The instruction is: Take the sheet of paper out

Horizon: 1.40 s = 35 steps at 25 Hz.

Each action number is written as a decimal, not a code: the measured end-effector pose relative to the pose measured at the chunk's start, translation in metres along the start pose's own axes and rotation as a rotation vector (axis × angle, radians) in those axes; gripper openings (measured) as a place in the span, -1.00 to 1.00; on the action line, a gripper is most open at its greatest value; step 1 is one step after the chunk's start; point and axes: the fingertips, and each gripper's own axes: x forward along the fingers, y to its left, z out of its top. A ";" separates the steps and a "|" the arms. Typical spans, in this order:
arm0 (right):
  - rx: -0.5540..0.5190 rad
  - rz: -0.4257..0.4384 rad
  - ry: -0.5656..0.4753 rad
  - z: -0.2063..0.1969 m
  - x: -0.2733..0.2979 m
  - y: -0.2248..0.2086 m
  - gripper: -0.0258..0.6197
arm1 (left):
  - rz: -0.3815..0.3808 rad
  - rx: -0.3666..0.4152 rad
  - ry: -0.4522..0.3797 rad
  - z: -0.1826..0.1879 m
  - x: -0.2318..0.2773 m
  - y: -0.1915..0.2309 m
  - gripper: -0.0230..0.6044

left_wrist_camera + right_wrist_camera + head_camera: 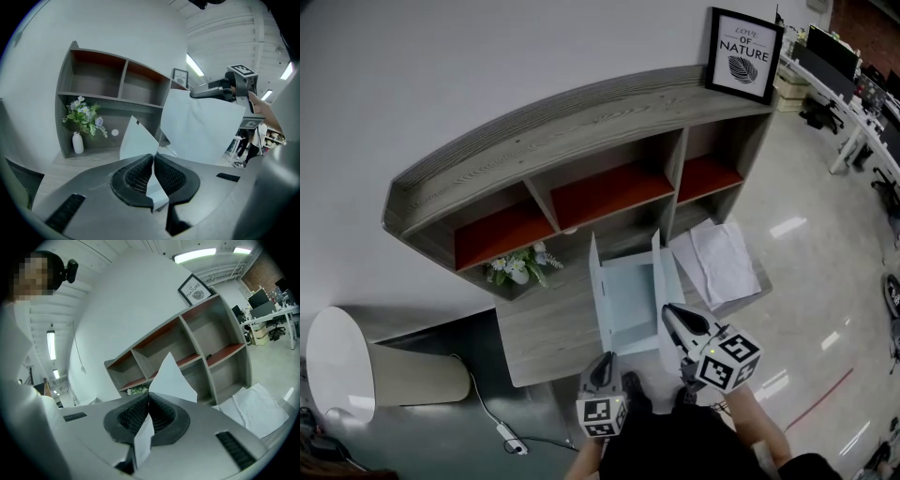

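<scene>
Folder (630,298) on bench (542,339) before shelf (581,117), loose papers (724,259) right of it, flowers (517,265) in shelf's lower left bay, framed picture (744,54) on top right.

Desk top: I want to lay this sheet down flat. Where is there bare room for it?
Bare wood lies at the left front of the desk, between the flowers and the front edge, left of the held paper. The right end is crowded with loose papers.
</scene>
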 end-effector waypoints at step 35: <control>-0.131 0.194 -0.092 0.043 -0.158 0.000 -0.88 | 0.008 -0.006 -0.208 0.100 -0.070 -0.137 -0.88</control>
